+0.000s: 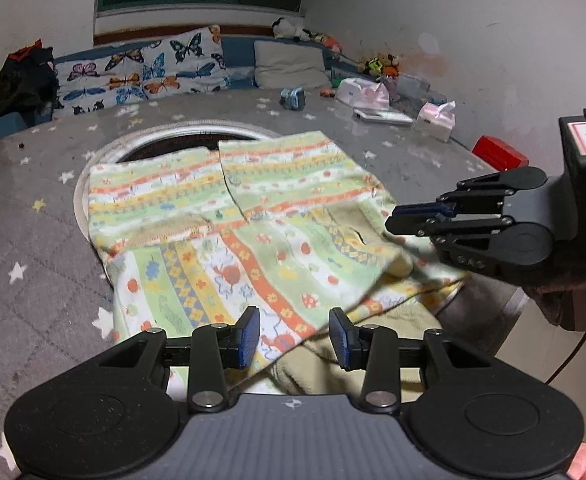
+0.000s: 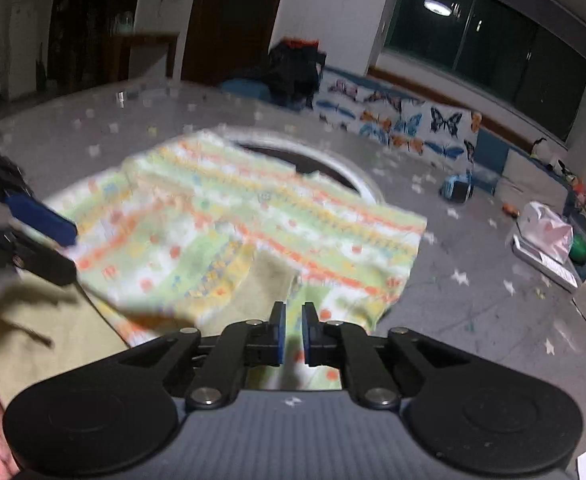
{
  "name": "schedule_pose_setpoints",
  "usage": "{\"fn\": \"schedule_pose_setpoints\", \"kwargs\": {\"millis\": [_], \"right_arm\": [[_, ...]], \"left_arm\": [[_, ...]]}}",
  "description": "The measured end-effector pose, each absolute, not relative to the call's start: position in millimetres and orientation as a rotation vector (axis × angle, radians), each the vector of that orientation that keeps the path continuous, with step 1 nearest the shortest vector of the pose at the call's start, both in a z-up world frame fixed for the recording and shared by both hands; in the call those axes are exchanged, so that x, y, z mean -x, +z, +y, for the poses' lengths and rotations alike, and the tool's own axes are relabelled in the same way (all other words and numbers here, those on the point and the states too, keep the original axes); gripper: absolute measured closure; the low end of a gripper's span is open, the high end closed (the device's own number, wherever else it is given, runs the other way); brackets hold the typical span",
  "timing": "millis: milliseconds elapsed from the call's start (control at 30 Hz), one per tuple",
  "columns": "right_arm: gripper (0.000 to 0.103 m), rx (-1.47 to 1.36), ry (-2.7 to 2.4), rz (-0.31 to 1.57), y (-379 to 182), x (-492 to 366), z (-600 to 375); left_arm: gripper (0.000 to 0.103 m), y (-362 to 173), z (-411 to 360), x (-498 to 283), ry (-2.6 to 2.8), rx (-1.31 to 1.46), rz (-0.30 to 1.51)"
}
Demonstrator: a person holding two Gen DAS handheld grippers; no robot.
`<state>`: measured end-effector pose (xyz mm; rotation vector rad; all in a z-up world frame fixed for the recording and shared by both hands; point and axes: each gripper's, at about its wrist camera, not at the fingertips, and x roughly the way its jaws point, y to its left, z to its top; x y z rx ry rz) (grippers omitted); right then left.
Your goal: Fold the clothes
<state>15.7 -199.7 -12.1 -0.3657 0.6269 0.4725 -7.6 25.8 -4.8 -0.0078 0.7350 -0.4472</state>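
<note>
A child's garment (image 1: 253,216) with green, orange and yellow stripes lies spread on the grey star-patterned mat (image 1: 33,240). Its near part is folded over and shows a plain beige inside (image 1: 313,372). My left gripper (image 1: 295,336) is open just above the garment's near edge, with nothing between its fingers. My right gripper (image 1: 393,220) reaches in from the right at the garment's right edge. In the blurred right wrist view the right gripper (image 2: 293,332) shows a narrow gap with the garment (image 2: 253,216) behind it. The left gripper (image 2: 71,254) sits at that view's left edge.
A white ring (image 1: 197,130) on the mat lies partly under the garment. Tissue packs (image 1: 435,120), a red box (image 1: 499,152) and a blue toy (image 1: 293,98) sit at the far right. Butterfly cushions (image 1: 141,68), a grey pillow (image 1: 289,62) and dark clothes (image 1: 21,76) line the back.
</note>
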Motion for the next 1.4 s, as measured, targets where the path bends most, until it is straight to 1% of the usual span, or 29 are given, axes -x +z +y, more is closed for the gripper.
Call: {"fn": "schedule_pose_setpoints", "kwargs": {"millis": [133, 300, 467, 600, 633, 667, 733, 933, 1067, 1167, 1233, 1267, 1300, 1400], "right_arm": [[0.090, 0.304, 0.556, 0.645, -6.9, -12.2, -200.2], [0.090, 0.232, 0.658, 0.669, -1.9, -7.7, -200.1], [0.090, 0.307, 0.673, 0.698, -21.3, -0.7, -188.0], [0.089, 0.300, 0.672, 0.693, -15.7, 0.0, -192.0], [0.088, 0.271, 0.664, 0.696, -13.4, -1.3, -197.3], [0.084, 0.247, 0.655, 0.698, -11.4, -2.4, -202.2], [0.080, 0.234, 0.638, 0.704, -9.6, -1.9, -209.0], [0.080, 0.282, 0.632, 0.725, -11.8, 12.0, -217.8], [0.080, 0.291, 0.599, 0.712, -15.2, 9.1, -216.5], [0.080, 0.349, 0.603, 0.688, -21.0, 7.9, -206.2], [0.080, 0.406, 0.599, 0.659, -24.1, 9.1, -199.3], [0.089, 0.433, 0.590, 0.640, -24.0, 10.8, -196.9], [0.094, 0.457, 0.580, 0.624, -23.2, 12.5, -195.4], [0.096, 0.516, 0.554, 0.576, -18.6, 18.0, -194.7]], "left_arm": [[0.062, -3.2, 26.0, 7.0, -0.448, 0.005, 0.733], [0.062, -11.3, 21.3, 0.2, -0.445, 0.001, 0.753], [0.062, -19.1, 23.6, -2.8, -0.429, -0.007, 0.781], [0.062, -20.3, 33.4, -0.3, -0.404, -0.002, 0.788], [0.062, -20.3, 35.4, 0.3, -0.399, -0.001, 0.787], [0.062, -20.3, 36.9, 1.0, -0.395, 0.001, 0.787], [0.062, -20.0, 38.6, 2.6, -0.394, 0.010, 0.786], [0.062, -18.4, 35.6, 3.1, -0.409, 0.015, 0.778], [0.062, -19.8, 30.5, 0.6, -0.415, 0.013, 0.783], [0.062, -20.3, 28.2, -0.4, -0.417, 0.011, 0.786], [0.062, -20.3, 28.2, -0.9, -0.416, 0.013, 0.787], [0.062, -20.1, 28.5, -1.1, -0.415, 0.014, 0.788], [0.062, -20.0, 29.0, -1.2, -0.414, 0.015, 0.789], [0.062, -19.7, 29.7, -0.8, -0.415, 0.013, 0.788]]}}
